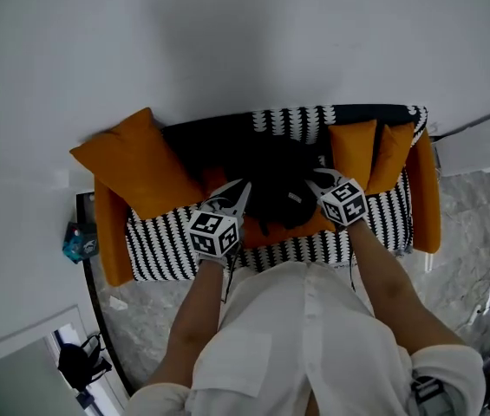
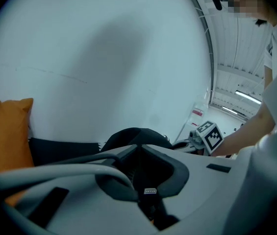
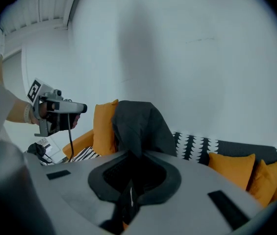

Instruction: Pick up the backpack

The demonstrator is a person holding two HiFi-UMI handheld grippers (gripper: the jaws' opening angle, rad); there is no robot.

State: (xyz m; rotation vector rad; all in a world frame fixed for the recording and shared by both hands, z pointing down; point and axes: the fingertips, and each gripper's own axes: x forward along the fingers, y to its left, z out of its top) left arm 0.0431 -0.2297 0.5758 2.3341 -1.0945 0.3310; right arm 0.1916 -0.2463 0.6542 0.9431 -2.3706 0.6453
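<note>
**Both tongs on the backpack, lift comes next**

At the left end of the sofa [image 1: 153, 251], a big orange cushion [image 1: 132, 170] leans on the backrest. Our left tongs [image 1: 241, 192] are pinched together on a black strap of the backpack [image 1: 272, 187], which sits mid-seat against the backrest. Our right tongs [image 1: 317, 183] are likewise clamped on its dark fabric, with 2 smaller cushions [image 1: 370, 150] beyond. We judge the grasp made. Next, both tongs should rise together, evenly, so the bag clears the seat without slipping.
</note>
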